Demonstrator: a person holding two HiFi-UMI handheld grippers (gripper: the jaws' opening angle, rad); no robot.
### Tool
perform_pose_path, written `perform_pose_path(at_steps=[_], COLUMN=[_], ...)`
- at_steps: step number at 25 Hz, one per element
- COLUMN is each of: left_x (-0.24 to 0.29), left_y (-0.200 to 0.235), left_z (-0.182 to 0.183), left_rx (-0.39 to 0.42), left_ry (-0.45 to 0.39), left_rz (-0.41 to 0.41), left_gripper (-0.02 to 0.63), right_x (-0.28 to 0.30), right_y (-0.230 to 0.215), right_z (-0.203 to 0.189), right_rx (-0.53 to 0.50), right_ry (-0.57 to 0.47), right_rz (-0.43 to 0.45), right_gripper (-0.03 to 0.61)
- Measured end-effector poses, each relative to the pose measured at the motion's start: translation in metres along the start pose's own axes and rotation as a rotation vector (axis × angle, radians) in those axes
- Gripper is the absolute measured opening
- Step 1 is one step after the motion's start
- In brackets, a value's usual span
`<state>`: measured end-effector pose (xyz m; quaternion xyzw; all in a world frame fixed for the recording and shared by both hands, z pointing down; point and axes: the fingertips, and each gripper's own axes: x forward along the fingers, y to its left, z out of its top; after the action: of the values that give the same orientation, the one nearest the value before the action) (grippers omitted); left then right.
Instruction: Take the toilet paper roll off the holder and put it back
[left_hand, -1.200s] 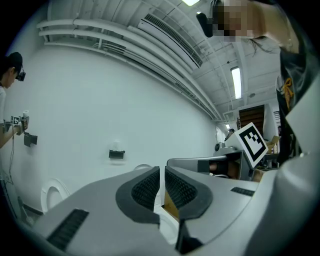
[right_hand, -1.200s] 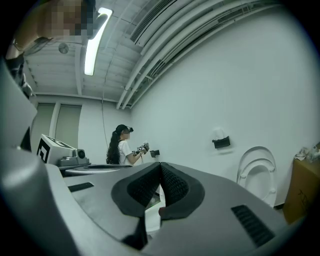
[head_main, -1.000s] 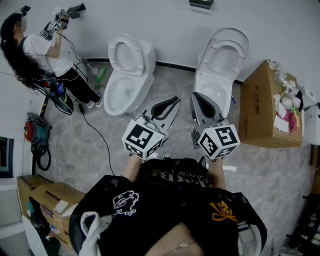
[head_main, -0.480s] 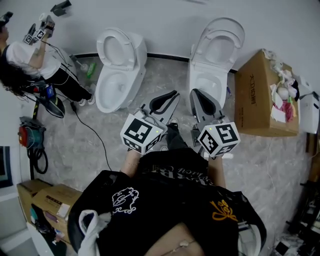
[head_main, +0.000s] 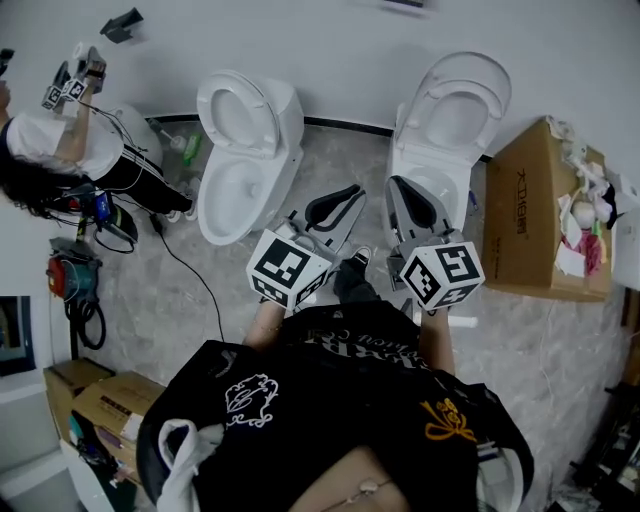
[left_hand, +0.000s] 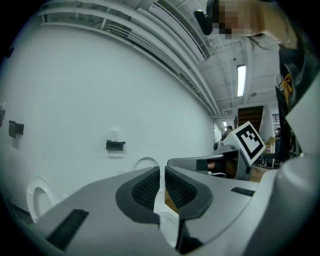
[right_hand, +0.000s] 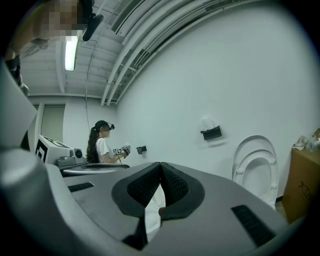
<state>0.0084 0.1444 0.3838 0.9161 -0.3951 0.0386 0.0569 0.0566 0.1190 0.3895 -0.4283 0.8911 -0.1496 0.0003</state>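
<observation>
approach step, nothing gripped yet

both tools are empty. the right gripper (right_hand: 160, 181) has its jaws pressed together, and the left gripper (left_hand: 161, 184) has its jaws all but touching. the dark holder (right_hand: 212, 133) is fixed to the wall near the toilet (head_main: 440, 150), well apart from both tools. no roll can be made out on it. the next move probably calls for reaching toward the holder and spreading the jaws.

Open floor (head_main: 345, 160) between left toilet (head_main: 250, 140) and right toilet (head_main: 455, 105); cardboard box (head_main: 525, 215) blocks right side.
</observation>
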Motion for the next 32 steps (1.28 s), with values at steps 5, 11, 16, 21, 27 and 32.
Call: perform_pose_path(at_steps=[5, 11, 16, 21, 27, 32], left_x=[0.063, 0.137, 0.169, 0.19, 0.202, 0.208], left_y=[0.039, 0.068, 0.095, 0.104, 0.112, 0.121], left_z=[0.019, 0.034, 0.037, 0.035, 0.029, 0.021], left_rx=[0.009, 0.042, 0.051, 0.055, 0.037, 0.025], left_ry=[-0.001, 0.006, 0.028, 0.045, 0.075, 0.085], left_rz=[-0.012, -0.031, -0.01, 0.002, 0.006, 0.006], left_gripper=[0.044, 0.044, 0.044, 0.044, 0.044, 0.044], right_x=[0.047, 0.087, 0.114, 0.128, 0.135, 0.143], right_y=[-0.045, -0.113, -0.145, -0.163, -0.171, -0.182], right_z=[0.03, 0.054, 0.06, 0.059, 0.052, 0.039], right_rx=[-0.015, -0.04, -0.022, -0.003, 0.025, 0.036], right_ry=[-0.007, -0.01, -0.01, -0.007, 0.012, 0.036], right_rz=[0.013, -0.013, -0.01, 0.008, 0.008, -0.011], right_gripper=[0.015, 0.015, 0.015, 0.015, 0.015, 0.015])
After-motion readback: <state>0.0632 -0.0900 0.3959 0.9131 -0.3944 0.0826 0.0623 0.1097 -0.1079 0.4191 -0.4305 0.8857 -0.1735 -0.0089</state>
